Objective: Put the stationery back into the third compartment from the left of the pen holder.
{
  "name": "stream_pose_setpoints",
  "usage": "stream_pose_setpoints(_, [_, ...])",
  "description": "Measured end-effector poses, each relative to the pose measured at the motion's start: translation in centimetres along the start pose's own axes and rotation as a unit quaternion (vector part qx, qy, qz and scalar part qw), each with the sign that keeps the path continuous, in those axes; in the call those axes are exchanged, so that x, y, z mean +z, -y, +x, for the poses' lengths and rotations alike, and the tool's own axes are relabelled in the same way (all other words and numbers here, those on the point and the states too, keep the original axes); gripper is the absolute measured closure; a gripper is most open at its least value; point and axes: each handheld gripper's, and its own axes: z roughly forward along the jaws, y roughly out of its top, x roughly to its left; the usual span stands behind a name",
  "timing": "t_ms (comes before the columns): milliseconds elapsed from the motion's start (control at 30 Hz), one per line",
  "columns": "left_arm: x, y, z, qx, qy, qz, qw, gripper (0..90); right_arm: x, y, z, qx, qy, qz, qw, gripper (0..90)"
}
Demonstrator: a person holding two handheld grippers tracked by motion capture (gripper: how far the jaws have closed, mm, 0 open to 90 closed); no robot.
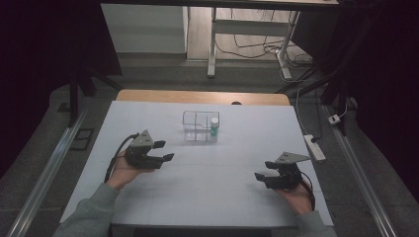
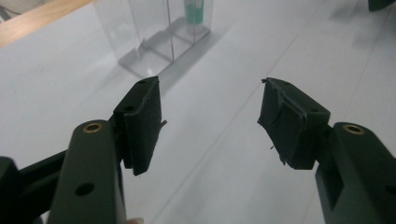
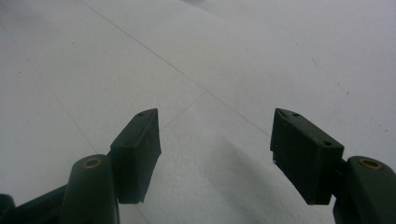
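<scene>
A white tabletop [image 1: 207,177] with a bare wooden strip along its far edge carries a clear plastic organizer box with inner dividers [image 1: 193,126], which stands near the middle of the far half. In the box's right-hand compartment a small bottle with a white cap and green label [image 1: 214,127] stands upright; the same bottle [image 2: 194,11] shows at the top of the left gripper view, behind the transparent walls of the box [image 2: 140,37]. The left claw [image 1: 163,150], held in the person's left hand [image 1: 123,173], rests over the left side of the tabletop, near the box but apart from it, pointing toward the right; its jaws are spread wide with nothing between them, which the left gripper view confirms [image 2: 210,119]. The right claw [image 1: 264,170], held in the person's right hand [image 1: 296,192], sits over the right near part of the tabletop, well apart from the box, pointing left; it too is released, its jaws parted over bare white surface [image 3: 215,144]. Grey-green sleeves [image 1: 91,212] enter from the bottom edge. Beyond the tabletop, a white power strip [image 1: 314,147] lies on the grey floor at the right.
</scene>
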Motion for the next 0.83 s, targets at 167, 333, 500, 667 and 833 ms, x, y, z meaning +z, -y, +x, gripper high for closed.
stream_pose_setpoints(167, [-1.4, 2.3, -0.1, -0.014, -0.015, 0.006, 0.9998, 36.9, 0.0, 0.0, 0.0, 0.000, -0.001, 0.001, 1.0000, 32.9])
stream_pose_setpoints(333, [-2.3, 4.1, -0.3, -0.025, -0.022, 0.015, 0.9993, 35.5, 0.1, 0.0, 0.0, 0.000, -0.001, 0.000, 1.0000, 32.9])
stream_pose_setpoints(500, [-2.8, 5.1, -0.6, -0.027, -0.027, 0.018, 0.9991, 34.7, 0.1, 0.0, 0.0, -0.001, 0.001, 0.002, 1.0000, 32.9])
stream_pose_setpoints(667, [-3.0, 5.2, -0.6, -0.027, -0.029, 0.015, 0.9991, 34.6, 0.1, 0.0, 0.0, 0.001, -0.003, -0.003, 1.0000, 32.9])
stream_pose_setpoints(833, [-3.0, 5.3, -0.4, -0.029, -0.032, 0.018, 0.9989, 33.6, 0.0, -0.2, 0.2, -0.001, -0.003, -0.005, 1.0000, 32.9])
